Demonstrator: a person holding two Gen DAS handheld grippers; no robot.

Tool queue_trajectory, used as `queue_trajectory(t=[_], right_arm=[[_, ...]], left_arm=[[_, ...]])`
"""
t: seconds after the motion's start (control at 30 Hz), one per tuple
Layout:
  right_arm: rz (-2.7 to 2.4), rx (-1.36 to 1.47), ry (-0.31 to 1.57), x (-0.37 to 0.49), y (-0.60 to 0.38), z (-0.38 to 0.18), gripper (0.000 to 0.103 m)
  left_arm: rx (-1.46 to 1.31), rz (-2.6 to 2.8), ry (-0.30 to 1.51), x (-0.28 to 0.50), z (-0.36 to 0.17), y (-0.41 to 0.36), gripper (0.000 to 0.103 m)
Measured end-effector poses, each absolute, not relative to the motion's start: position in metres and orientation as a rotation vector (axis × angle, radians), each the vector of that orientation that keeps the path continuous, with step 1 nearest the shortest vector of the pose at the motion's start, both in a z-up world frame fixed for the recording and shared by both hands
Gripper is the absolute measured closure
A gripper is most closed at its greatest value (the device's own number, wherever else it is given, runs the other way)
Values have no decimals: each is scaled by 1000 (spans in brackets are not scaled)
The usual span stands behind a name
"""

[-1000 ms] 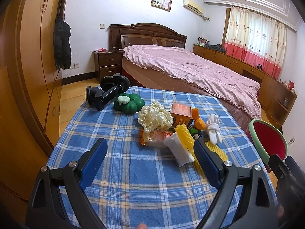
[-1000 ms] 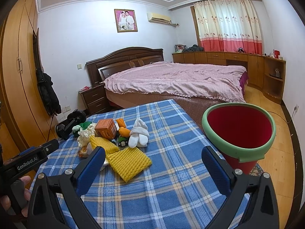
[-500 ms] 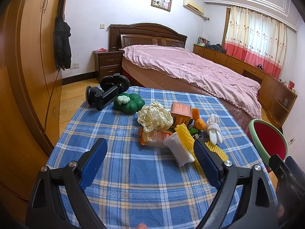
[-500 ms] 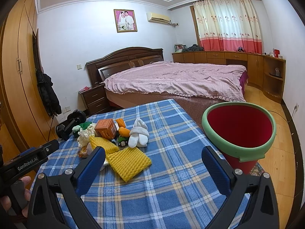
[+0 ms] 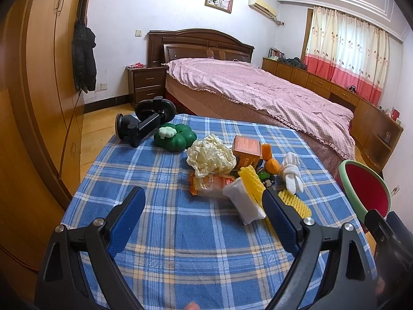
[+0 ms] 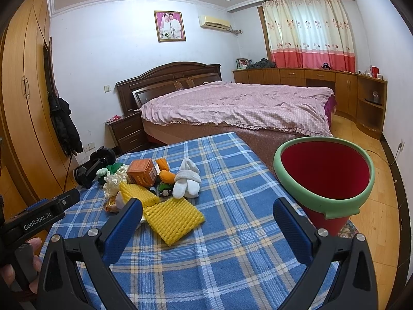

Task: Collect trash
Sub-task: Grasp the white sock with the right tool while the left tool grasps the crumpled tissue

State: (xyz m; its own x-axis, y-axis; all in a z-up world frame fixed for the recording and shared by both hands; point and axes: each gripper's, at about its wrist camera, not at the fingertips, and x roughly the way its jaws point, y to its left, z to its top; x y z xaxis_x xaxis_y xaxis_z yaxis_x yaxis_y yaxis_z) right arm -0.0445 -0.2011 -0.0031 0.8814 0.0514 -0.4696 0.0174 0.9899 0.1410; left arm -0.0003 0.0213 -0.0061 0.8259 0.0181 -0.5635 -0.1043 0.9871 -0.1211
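A pile of trash sits on a table [image 5: 160,235] covered in blue plaid cloth at the foot of a bed [image 5: 258,90] with a pink cover, as 2 handheld grippers hover over the near edge. The left gripper [image 5: 204,204] has its blue-padded fingers spread wide apart with nothing between them, and the right gripper [image 6: 207,213] is likewise spread and holding nothing. In the left wrist view, the heap lies past the fingertips toward the right: a crumpled cream paper ball [image 5: 210,155], an orange box [image 5: 246,148] just behind it, a clear snack wrapper [image 5: 211,184] with orange print, a white packet [image 5: 244,202] touching the wrapper, and a yellow foam net [image 5: 251,184] leaning over the packet. A second yellow foam net [image 6: 173,217] lies flat nearest the right gripper, beside the left finger. A rolled white cloth [image 6: 187,179] rests at the right end of the heap, with orange peel pieces [image 6: 165,171] between it and the box. At the far left corner sit a green flower-shaped object [image 5: 175,137] and a black suction mount [image 5: 143,124], apart from the pile. A red bin with a green rim [image 6: 325,178] stands just off the table's right edge, tilted toward the camera and empty inside. A wardrobe [image 5: 38,77] lines the left wall.
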Motion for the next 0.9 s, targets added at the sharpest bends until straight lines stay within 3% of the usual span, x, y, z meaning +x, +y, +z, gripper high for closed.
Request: queue_trajectory(t=[0.9], right_arm=[[95,72,775,98,-184,-37,0]], left_arm=[[-146,49,782,116,-35,28,11]])
